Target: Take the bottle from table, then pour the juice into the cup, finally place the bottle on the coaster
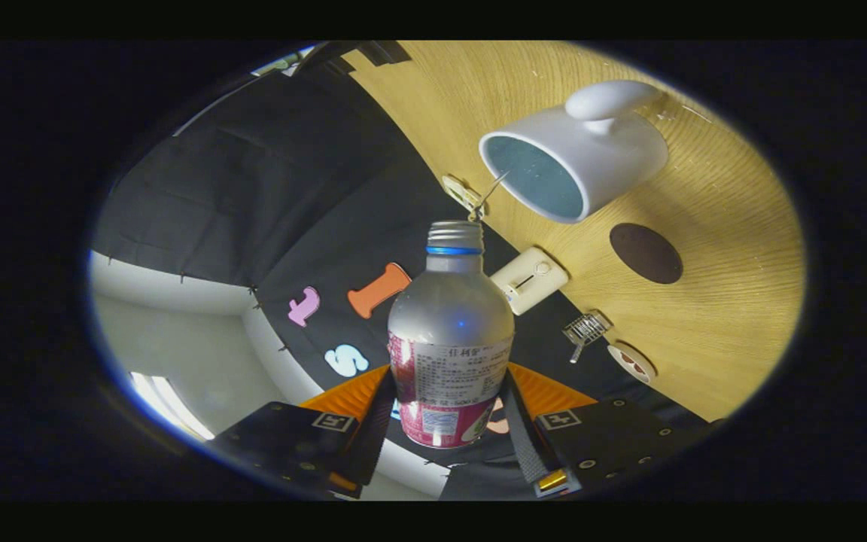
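My gripper [448, 410] is shut on a silver bottle [451, 331] with a red and white label, its fingers pressing on both sides of the lower body. The view is rolled, so the wooden table [727, 301] stands tilted behind it. The bottle's capped neck [454, 239] points toward a white cup [576, 154] with a blue-green inside, which sits beyond and to the right of the neck. A dark round coaster [646, 253] lies on the table just past the cup, on the side nearer the fingers.
Along the table's back edge lie a cream rectangular box [530, 280], a small wire basket [586, 329], a small round dish [631, 363] and a small round tag [462, 193]. The black cloth wall rises behind the table.
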A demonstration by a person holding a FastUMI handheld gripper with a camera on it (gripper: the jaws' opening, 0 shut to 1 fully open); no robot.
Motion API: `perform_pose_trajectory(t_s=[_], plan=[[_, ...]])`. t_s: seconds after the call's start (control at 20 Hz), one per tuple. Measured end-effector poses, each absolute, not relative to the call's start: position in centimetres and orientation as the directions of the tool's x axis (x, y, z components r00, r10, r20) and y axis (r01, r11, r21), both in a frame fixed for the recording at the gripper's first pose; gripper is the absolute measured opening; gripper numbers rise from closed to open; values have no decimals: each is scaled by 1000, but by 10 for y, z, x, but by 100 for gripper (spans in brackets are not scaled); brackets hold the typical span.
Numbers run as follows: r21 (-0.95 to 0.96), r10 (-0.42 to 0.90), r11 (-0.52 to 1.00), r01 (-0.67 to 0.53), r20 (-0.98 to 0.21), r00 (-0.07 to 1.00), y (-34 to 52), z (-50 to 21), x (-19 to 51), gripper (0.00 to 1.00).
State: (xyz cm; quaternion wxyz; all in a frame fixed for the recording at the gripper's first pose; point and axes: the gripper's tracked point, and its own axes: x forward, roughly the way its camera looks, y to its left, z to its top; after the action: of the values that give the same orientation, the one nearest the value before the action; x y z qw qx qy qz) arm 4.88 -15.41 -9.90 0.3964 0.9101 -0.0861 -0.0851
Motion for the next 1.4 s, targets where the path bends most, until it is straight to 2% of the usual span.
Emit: perform_pose_trajectory(t_s=[0.3, 0.7, 1.15, 1.4], plan=[[718, -231, -688, -106, -78, 970, -156, -97, 50, 73], [730, -207, -681, -55, -120, 971, -155, -106, 45, 73], [865, -112, -473, 169, -249, 962, -128, -156, 32, 73], [942, -54, -189, 276, -291, 955, -114, -167, 39, 73]])
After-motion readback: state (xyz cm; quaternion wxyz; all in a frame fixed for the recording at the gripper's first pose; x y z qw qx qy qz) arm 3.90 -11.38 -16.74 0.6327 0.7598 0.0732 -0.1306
